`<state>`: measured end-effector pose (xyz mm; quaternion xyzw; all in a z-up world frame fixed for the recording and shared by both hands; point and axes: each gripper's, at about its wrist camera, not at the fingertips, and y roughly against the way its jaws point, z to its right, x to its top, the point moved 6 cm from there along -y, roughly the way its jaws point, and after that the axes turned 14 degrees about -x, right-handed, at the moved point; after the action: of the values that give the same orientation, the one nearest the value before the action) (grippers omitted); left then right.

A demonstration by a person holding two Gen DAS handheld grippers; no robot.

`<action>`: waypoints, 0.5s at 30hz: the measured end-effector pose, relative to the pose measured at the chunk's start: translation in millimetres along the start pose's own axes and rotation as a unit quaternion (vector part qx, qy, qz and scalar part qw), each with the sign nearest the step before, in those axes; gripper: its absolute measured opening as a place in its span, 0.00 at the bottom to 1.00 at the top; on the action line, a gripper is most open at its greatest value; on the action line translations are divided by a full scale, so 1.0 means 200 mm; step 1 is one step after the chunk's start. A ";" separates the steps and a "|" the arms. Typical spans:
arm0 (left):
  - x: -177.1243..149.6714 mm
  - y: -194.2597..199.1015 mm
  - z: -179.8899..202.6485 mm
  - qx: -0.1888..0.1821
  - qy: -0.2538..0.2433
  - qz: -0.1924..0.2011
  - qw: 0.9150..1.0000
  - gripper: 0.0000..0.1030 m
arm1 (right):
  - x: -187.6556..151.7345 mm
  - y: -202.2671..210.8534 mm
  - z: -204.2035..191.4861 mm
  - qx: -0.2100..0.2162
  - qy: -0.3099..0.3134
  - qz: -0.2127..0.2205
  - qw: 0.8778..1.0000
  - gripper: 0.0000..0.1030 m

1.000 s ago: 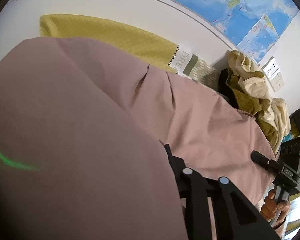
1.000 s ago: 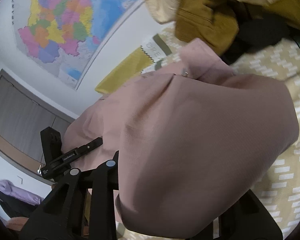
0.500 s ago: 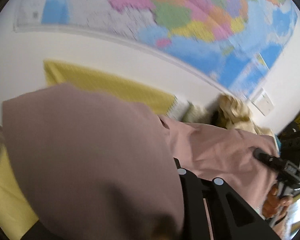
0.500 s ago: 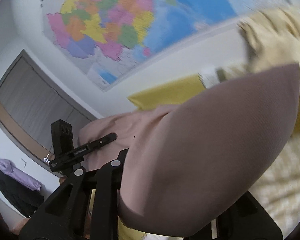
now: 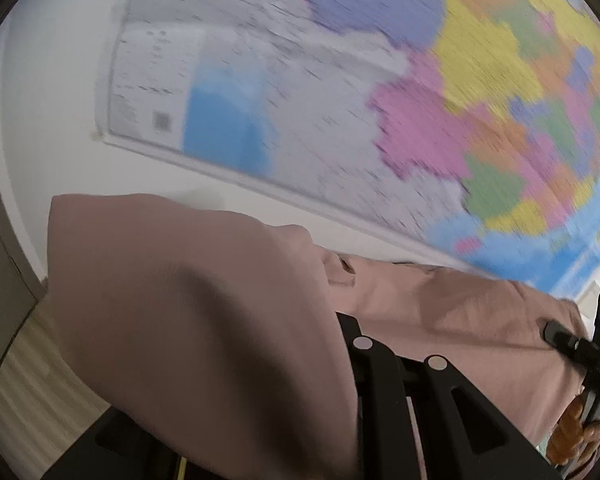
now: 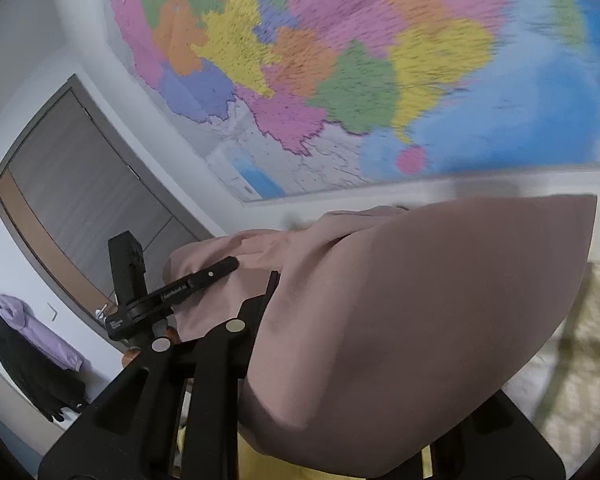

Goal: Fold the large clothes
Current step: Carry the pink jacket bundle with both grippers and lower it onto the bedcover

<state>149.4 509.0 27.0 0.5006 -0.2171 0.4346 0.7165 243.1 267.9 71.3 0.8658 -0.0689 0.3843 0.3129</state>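
One pink garment (image 5: 204,320) is in the air in front of the wall map (image 5: 340,100), which serves here as the landmark. There are no containers in view.

In the left wrist view, the garment's bulged end hangs below the map's lower left corner and drapes over the left gripper (image 5: 340,360), hiding its fingertips. The cloth is caught in that claw, which is pinching the fabric. From there the garment stretches rightward under the map's bottom edge to the right gripper (image 5: 556,332), where a hand (image 5: 576,432) grips the handle. The garment's long axis thus runs roughly sideways between the two claws, below the map and parallel to its lower border.

In the right wrist view, the door (image 6: 80,208) stands left of the map, and one purple garment and one dark garment (image 6: 32,360) hang below and left of it. The left gripper (image 6: 216,270) presses against the pink cloth beneath the map's lower left corner. Further right, the cloth billows over the right gripper (image 6: 268,300), whose jaws have just been closing and are pinching the fabric. A pale patterned bedspread (image 6: 572,360) lies below the map's right part.

Counted: two grippers, one pink garment, one map, one door.
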 end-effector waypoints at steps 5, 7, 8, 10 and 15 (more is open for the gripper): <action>-0.07 -0.06 -0.35 0.052 0.023 0.010 0.998 0.14 | -0.15 -0.32 -0.02 0.007 0.015 -0.054 0.998 0.21; -0.19 -0.15 -0.52 0.073 0.049 -0.022 0.996 0.14 | -0.27 -0.46 0.00 0.005 0.019 -0.096 0.995 0.21; -0.24 -0.19 -0.58 0.083 0.057 -0.037 0.994 0.14 | -0.36 -0.54 0.02 0.000 0.017 -0.124 0.992 0.21; -0.34 -0.23 -0.68 0.088 0.080 -0.054 0.991 0.14 | -0.48 -0.63 0.07 0.001 0.010 -0.160 0.987 0.24; -0.38 -0.22 -0.77 0.089 0.092 -0.057 0.990 0.28 | -0.58 -0.59 0.22 0.001 -0.044 -0.186 0.982 0.59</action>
<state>127.4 611.7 -116.1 0.5318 -0.0816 0.4552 0.7095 232.2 321.8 -91.9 0.8800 0.0797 0.2811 0.3744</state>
